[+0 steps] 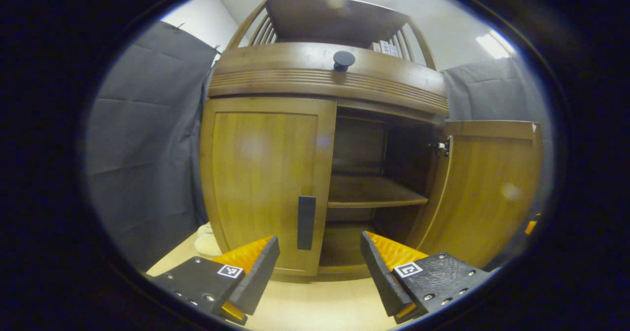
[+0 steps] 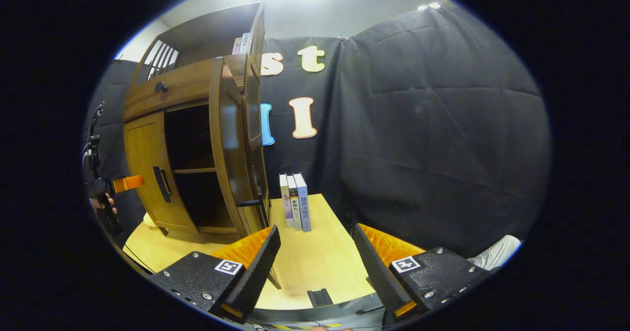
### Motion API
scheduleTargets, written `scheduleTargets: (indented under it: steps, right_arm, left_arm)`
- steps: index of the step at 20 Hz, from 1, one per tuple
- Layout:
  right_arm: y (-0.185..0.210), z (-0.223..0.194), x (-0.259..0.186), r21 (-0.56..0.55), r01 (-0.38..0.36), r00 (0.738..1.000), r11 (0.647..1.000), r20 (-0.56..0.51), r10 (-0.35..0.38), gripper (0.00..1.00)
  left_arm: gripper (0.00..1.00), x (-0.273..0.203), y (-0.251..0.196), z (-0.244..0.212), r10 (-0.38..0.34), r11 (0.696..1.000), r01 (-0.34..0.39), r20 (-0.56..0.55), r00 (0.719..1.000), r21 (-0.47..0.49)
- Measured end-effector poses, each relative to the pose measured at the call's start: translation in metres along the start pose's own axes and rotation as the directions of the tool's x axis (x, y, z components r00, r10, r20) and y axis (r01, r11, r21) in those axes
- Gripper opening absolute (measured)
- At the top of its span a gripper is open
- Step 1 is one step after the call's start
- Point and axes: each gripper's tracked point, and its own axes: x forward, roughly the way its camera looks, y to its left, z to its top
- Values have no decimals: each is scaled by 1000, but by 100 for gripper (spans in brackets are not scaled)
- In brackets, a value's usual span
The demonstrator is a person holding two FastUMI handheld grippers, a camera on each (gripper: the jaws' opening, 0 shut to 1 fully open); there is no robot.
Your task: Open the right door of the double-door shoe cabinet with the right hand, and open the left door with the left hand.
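Both grippers hang with fingers spread wide and nothing between them — the left gripper [image 1: 320, 262] level, the right gripper [image 2: 317, 257] likewise, apart from it.

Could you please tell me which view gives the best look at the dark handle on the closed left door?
The left gripper view: the dark vertical bar handle faces the camera, just above its open gripper. In the right gripper view, that handle appears small, angled and far off.

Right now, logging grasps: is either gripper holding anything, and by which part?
Nothing. The left gripper and right gripper have open jaws; the left door handle is ungrasped.
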Motion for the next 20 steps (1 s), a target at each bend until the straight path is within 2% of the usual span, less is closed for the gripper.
scheduleTargets:
  steps: [4, 5, 8, 9, 13, 14, 17, 18, 19, 20]
  right_arm:
    - [13, 2, -33, 39, 64, 997, 997, 41, -66, 94]
    - [19, 3, -35, 49, 76, 996, 996, 48, -79, 92]
    - [41, 2, -41, 87, 96, 993, 992, 53, -101, 92]
    - [47, 2, -42, 97, 101, 993, 990, 56, -106, 92]
    - [68, -8, -50, 102, 117, 992, 988, 43, -121, 92]
    - [73, -10, -51, 104, 119, 992, 987, 37, -123, 94]
    - [86, -15, -49, 113, 124, 991, 986, 27, -128, 92]
    - [89, -16, -49, 115, 124, 991, 986, 25, -128, 94]
    - [93, -16, -49, 114, 124, 992, 986, 22, -127, 94]
    - [97, -16, -48, 111, 123, 992, 986, 20, -126, 94]
  left_arm:
    - [100, 49, 6, -3, -19, 999, 19, 11, 1000, 43]
    - [95, 60, 9, -6, -22, 998, 21, 11, 1000, 51]
    - [95, 85, 25, -17, -20, 997, 19, 12, 1000, 73]
    - [100, 93, 29, -19, -24, 997, 23, 12, 1000, 73]
    - [100, 111, 26, -25, -91, 994, 89, 21, 996, 60]
    - [99, 115, 25, -22, -95, 993, 93, 29, 995, 69]
    - [67, 129, 17, -18, -109, 989, 106, 31, 994, 102]
    - [67, 132, 14, -18, -126, 987, 123, 32, 991, 101]
    - [60, 131, 27, -18, -75, 991, 70, 38, 997, 114]
    - [53, 137, 26, -17, -102, 991, 98, 36, 994, 91]
